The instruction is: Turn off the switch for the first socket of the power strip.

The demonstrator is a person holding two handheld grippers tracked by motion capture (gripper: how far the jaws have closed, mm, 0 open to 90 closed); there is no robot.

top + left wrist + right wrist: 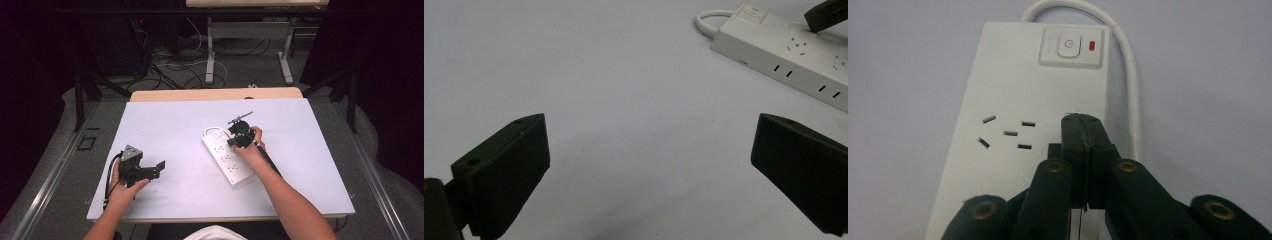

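The right gripper [1082,131], jaws closed on nothing, hovers over the strip [1013,100] mid-table just short of its switch [1068,46], seemingly not yet pressed, while the left gripper [649,165] idles wide open.

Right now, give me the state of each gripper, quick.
Left gripper: open, nothing between its fingers.
Right gripper: shut, empty, tips over the power strip.

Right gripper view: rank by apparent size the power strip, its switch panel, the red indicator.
1. power strip, largest.
2. switch panel.
3. red indicator, smallest.
All lie on the one strip, so nearness hardly skews this. The right gripper is shut over it.
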